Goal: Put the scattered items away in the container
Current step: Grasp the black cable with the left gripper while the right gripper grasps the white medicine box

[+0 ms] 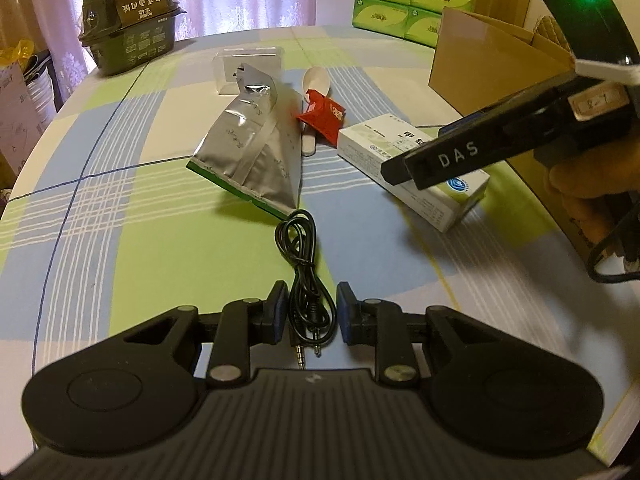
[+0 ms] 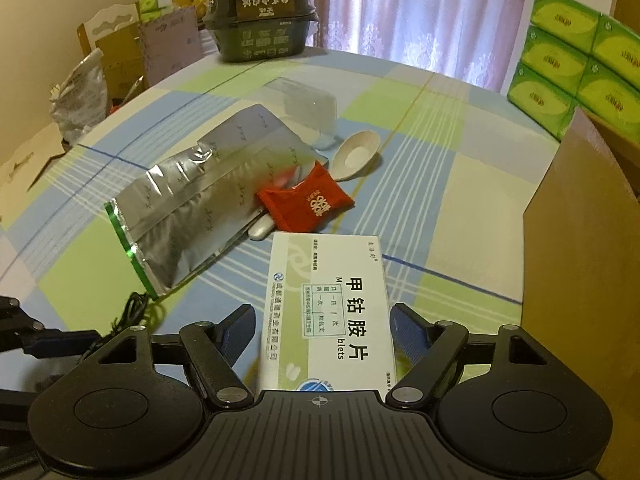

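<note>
Two grippers work above the table (image 1: 100,208): the left gripper (image 1: 312,312) spread around one black cable (image 1: 306,276), the right gripper (image 2: 322,334) open astride one white box (image 2: 328,300), beside one cardboard box (image 2: 584,240).

Black grippers (image 1: 312,312) — blue pads (image 1: 280,312), silver screws, white "DAS" lettering.

Tablecloth (image 1: 120,208): plaid, pale green/blue/white; foil pouch (image 1: 248,148): silver w/ green edge; sachet (image 2: 306,200): red, white print; spoon (image 2: 354,156): cream; medicine box (image 2: 332,312): white/green, black text; audio cable (image 1: 306,276): black; cardboard box (image 2: 580,272): brown
</note>
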The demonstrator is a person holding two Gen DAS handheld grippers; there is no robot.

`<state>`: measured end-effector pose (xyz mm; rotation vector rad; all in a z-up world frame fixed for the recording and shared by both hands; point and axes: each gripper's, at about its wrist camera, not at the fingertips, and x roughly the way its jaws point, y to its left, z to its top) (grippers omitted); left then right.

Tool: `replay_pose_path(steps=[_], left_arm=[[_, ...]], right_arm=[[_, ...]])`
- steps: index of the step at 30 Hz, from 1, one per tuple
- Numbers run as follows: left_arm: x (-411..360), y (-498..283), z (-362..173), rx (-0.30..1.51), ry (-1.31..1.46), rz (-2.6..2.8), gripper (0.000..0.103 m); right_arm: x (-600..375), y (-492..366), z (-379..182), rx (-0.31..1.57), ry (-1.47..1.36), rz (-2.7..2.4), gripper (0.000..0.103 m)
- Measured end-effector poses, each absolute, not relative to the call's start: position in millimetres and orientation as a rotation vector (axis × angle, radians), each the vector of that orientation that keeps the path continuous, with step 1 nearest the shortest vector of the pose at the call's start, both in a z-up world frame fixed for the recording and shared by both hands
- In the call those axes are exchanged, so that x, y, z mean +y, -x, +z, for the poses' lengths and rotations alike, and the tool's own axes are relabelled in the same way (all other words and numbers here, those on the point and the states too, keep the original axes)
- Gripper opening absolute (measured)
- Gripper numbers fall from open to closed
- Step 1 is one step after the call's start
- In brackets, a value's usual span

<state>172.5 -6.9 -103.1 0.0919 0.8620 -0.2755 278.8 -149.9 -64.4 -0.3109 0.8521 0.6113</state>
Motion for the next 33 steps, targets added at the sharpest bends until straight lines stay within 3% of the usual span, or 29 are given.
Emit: replay_pose_path(steps=[2, 4, 5, 14, 17, 22, 23, 33], left_arm=[[-6.7, -173.8, -102.0, 0.856, -0.088, -0.278, 0.023], [-6.5, -175.6, -101.3, 0.853, -0.082, -0.279, 0.038], [-6.3, -176.9, -101.4, 0.851, -0.080, -0.279, 0.041], [-10.8, -183.8, -103.9, 0.868, -0.096, -0.294, 0.042], [-11.8, -184.0, -105.9, 0.875, -0.104, -0.296, 0.040], [-10.6, -181.3, -104.9, 0.875, -0.109, -0.291, 0.024], [-9.8, -180.5, -104.4, 0.876, -0.107, -0.291, 0.024], [-0.1, -152.2, -100.2, 0.890, -0.100, -0.295, 0.021]], right_arm=[[-150.2, -279.8, -65.2, 0.848, 0.317, 0.607, 0.081], [-149.6, -281.7, -66.0, 0.843, 0.327, 0.609, 0.081], [-149.2, -282.8, -66.7, 0.838, 0.333, 0.608, 0.081], [-148.8, -291.8, -69.1, 0.821, 0.350, 0.591, 0.081], [-151.1, -294.7, -71.7, 0.833, 0.349, 0.589, 0.081], [-153.8, -299.0, -78.9, 0.881, 0.336, 0.581, 0.080], [-154.3, -298.3, -78.2, 0.890, 0.322, 0.579, 0.073], [-160.4, -237.5, -53.6, 0.952, 0.208, 0.646, 0.073]])
